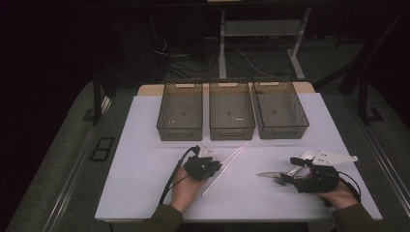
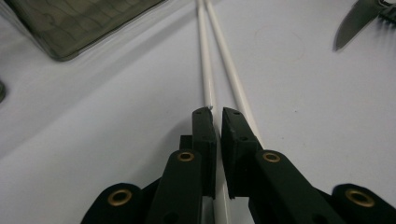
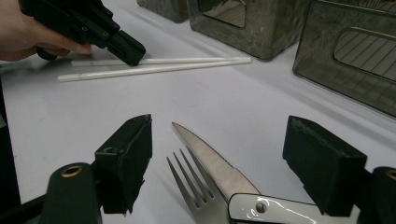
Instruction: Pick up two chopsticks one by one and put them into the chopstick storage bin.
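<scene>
Left gripper [image 1: 212,167], high view: closed down on the lower part of a pair of white chopsticks [image 1: 227,166], lying slantwise on the white table [image 1: 145,193] in front of the middle bin. Right gripper [image 1: 290,172], same view: jaws spread, low over a knife [image 1: 267,174] and a fork [image 1: 279,181] near the table's right side. Three dark see-through bins [image 1: 180,126] in a row along the far edge, well apart from both grippers.

Left gripper view: left gripper [image 2: 218,116] shut to a narrow slit, one chopstick [image 2: 206,70] pinched between the pads, white shaft visible in the slit lower down. Second chopstick [image 2: 229,65] just beside it, passing under the right-hand jaw; contact there not resolvable. Corner of a bin [image 2: 79,23] top left, knife tip [image 2: 357,21] top right.

Right gripper view: right gripper [image 3: 219,129] wide open, gripping nothing. Serrated knife [image 3: 210,158] and fork [image 3: 187,182] flat on the table between the jaws, side by side, clear of both pads; glossy white handle [image 3: 271,205] at bottom. Farther off, left gripper [image 3: 126,46] in a hand [image 3: 23,32], tip down on the chopsticks [image 3: 154,69]. Bins [image 3: 252,23] behind.
</scene>
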Tool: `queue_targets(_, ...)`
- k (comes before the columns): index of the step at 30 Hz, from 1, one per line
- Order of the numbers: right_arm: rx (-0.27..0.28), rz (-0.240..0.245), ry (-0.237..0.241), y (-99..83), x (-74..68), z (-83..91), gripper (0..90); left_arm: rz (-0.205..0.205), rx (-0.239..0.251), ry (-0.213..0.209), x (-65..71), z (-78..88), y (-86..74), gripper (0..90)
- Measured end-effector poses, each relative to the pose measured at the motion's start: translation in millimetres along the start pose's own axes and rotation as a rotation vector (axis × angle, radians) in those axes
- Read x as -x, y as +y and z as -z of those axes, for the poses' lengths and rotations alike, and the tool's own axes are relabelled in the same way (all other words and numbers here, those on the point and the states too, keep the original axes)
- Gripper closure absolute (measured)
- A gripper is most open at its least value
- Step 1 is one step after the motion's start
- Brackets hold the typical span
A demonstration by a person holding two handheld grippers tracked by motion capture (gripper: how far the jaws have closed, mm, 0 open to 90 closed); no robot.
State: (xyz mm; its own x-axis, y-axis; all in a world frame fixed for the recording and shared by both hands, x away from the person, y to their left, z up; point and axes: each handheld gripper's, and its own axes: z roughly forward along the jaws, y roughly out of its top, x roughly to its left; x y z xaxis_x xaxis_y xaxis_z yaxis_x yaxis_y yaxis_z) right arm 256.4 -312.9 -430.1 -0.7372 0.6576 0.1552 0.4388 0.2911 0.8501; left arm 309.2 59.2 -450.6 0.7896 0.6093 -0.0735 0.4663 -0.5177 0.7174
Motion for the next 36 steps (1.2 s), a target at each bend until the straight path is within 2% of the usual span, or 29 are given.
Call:
queue_targets(6,0.001,0.001,0.002,0.1,0.0,0.0,24.2,0.005,-0.006,0.017,-5.2,4.6,0.1,84.2)
queue_targets(10,0.001,0.002,0.002,0.2,-0.1,0.2,24.2,0.004,0.004,-0.002,-7.7,9.7,1.0,84.1)
queue_targets(12,0.001,0.002,0.002,0.2,-0.2,0.1,24.2,0.002,-0.009,0.0,-8.5,12.9,2.1,84.1)
queue_targets(20,0.001,0.005,0.006,0.3,-0.6,0.2,24.2,-0.026,-0.018,-0.055,-13.7,22.7,1.8,84.1)
queue_targets(22,0.001,0.006,0.006,0.3,-0.5,0.0,24.2,-0.029,-0.018,-0.056,-14.5,24.8,2.2,84.1)
queue_targets(31,0.009,-0.002,0.004,0.7,-0.9,1.1,24.2,-0.041,0.001,-0.107,-16.2,37.2,3.8,84.2)
queue_targets(34,0.01,-0.001,0.005,0.7,-0.8,1.2,24.2,-0.039,0.024,-0.115,-17.7,44.6,5.1,84.2)
queue_targets(35,0.011,-0.001,0.005,0.7,-0.7,1.3,24.2,-0.051,0.026,-0.121,-18.8,47.5,6.0,84.1)
queue_targets(36,0.011,-0.001,0.006,0.7,-0.7,1.4,24.2,-0.043,0.03,-0.121,-18.3,49.9,6.5,84.1)
